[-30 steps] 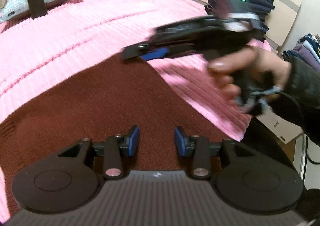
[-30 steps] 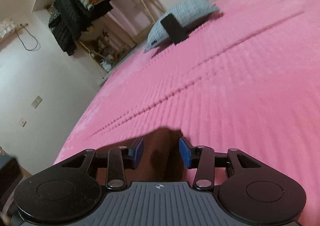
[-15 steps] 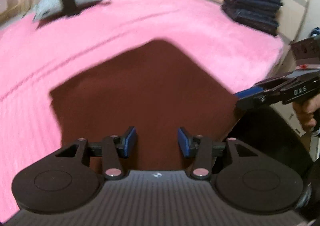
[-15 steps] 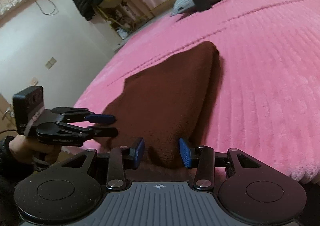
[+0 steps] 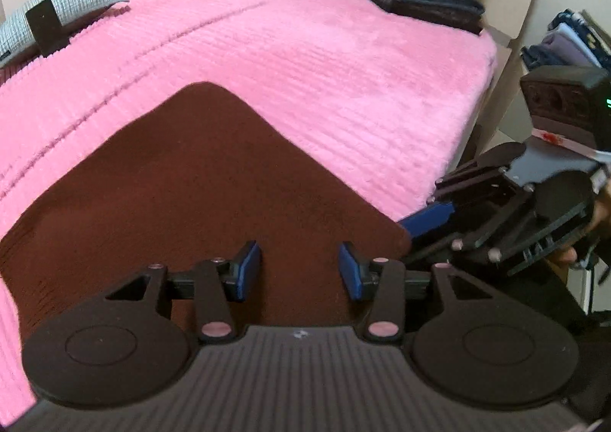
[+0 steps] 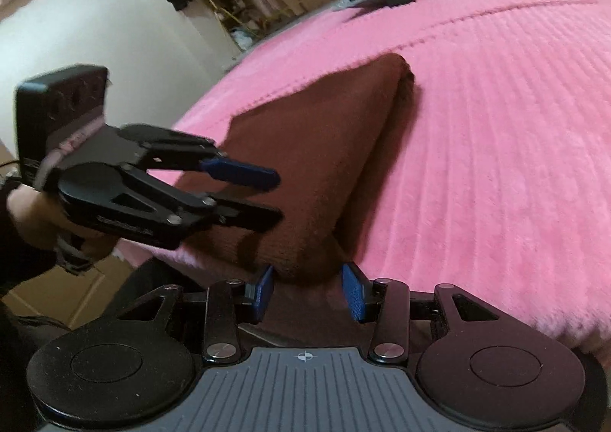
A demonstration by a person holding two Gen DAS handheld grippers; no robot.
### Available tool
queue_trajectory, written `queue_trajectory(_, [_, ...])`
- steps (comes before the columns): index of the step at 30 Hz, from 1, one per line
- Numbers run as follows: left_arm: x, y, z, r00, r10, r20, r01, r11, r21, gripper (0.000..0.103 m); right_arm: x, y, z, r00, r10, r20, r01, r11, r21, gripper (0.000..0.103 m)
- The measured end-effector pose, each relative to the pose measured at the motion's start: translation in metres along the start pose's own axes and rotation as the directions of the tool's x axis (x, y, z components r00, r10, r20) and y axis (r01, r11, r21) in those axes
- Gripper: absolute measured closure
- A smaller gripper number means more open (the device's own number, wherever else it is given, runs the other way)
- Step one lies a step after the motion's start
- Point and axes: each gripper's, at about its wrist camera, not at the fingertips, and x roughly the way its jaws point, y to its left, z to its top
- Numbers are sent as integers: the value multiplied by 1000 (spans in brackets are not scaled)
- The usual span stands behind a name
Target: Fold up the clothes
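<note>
Left wrist view showed the brown garment already folded flat on the bed; both tools, left tool and right tool, stood part-open, gripping nothing, stacking apparently left.

Folded brown garment on the pink bedspread

The dark reddish-brown garment lies flat on the pink bedspread in a roughly square folded shape. One corner points up the spread towards its far side. The opposite corner sits at the spread's near edge. Along one side the doubled layers show as a thick soft edge. The fabric looks plush, smooth and free of wrinkles.
</note>
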Motion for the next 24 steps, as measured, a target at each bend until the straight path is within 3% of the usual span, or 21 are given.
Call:
queue_trajectory(3, [-1, 9, -3, 1000, -13, -9, 13, 1000, -25, 58, -6, 2, -3, 999, 2, 47, 1, 999, -47, 60])
queue_trajectory(6, [-5, 20, -5, 1000, -23, -12, 22, 997, -69, 58, -8, 4, -2, 995, 64, 77, -60, 996, -59, 60])
queue_trajectory(9, [-10, 22, -4, 1000, -10, -8, 9, 998, -65, 58, 11, -1, 5, 997, 79, -3, -79, 996, -33, 60])
queue_trajectory(13, [-2, 16, -7, 1000, 9, -5, -9, 999, -50, 57, 16, -24, 15, 985, 167, -28, -164, 982, 98, 60])
queue_trajectory(17, [1, 12, -7, 1000, 20, 11, -19, 999, -39, 57, 3, -5, 20, 992, 48, -117, -50, 999, -14, 60])
queue_trajectory(19, [-12, 14, -11, 999, 25, 29, -25, 999, -29, 57, -3, 13, 18, 990, -60, -127, 43, 990, -133, 60])
queue_trajectory(21, [-28, 18, -22, 997, 61, 39, -61, 998, -5, 58, -8, 35, 16, 982, -152, -110, 118, 957, -265, 60])
queue_trajectory(23, [-47, 22, -37, 991, 124, 44, -125, 992, 34, 58, -8, 60, 10, 981, -177, -73, 135, 910, -392, 60])
queue_trajectory(24, [-56, 24, -45, 987, 155, 47, -158, 986, 53, 58, -5, 73, 8, 981, -183, -66, 134, 878, -459, 54])
